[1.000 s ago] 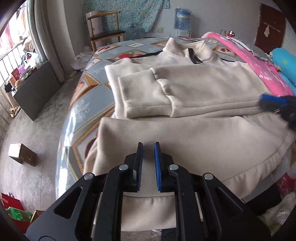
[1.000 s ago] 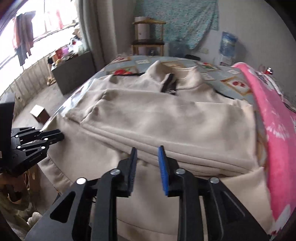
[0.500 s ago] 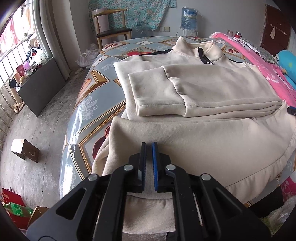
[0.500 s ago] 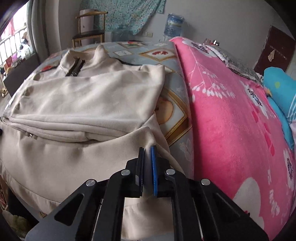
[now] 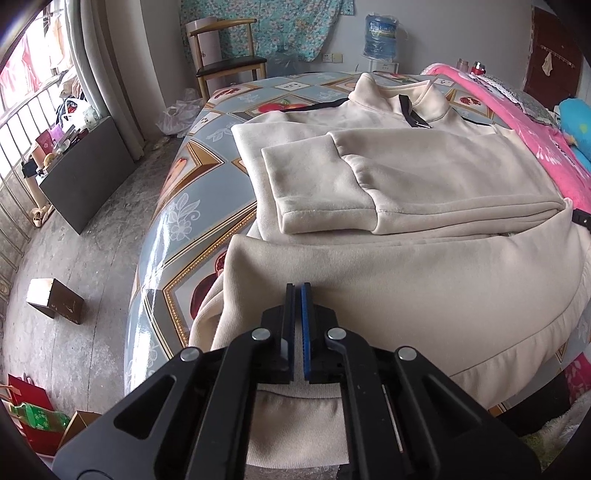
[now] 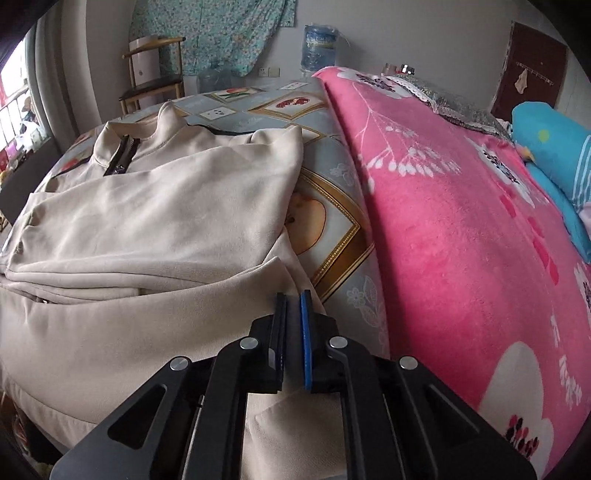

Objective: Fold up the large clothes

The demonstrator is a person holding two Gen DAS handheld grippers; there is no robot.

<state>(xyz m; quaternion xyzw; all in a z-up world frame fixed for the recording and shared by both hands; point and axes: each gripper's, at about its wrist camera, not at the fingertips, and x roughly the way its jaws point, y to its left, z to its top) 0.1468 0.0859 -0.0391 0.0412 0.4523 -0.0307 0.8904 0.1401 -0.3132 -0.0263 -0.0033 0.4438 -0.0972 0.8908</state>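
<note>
A large beige fleece jacket (image 5: 424, 177) lies on the bed with its sleeves folded across the chest and its dark zipper (image 5: 413, 114) at the far collar. Its lower part hangs over the near bed edge. My left gripper (image 5: 298, 291) is shut on the jacket's bottom hem at the left corner. My right gripper (image 6: 293, 299) is shut on the jacket (image 6: 155, 206) at its bottom right corner, next to the pink blanket. A tip of the right gripper (image 5: 581, 218) shows at the right edge of the left wrist view.
The bed has a patterned blue-grey sheet (image 5: 177, 206). A pink floral blanket (image 6: 461, 229) covers its right side, with a blue pillow (image 6: 554, 144) beyond. A wooden chair (image 5: 225, 62) and a water jug (image 5: 380, 33) stand by the far wall. A small box (image 5: 55, 301) sits on the floor.
Both grippers closed from open onto the jacket's bottom edge. The right gripper swung right to the hem corner by the pink blanket; the left moved slightly forward.
</note>
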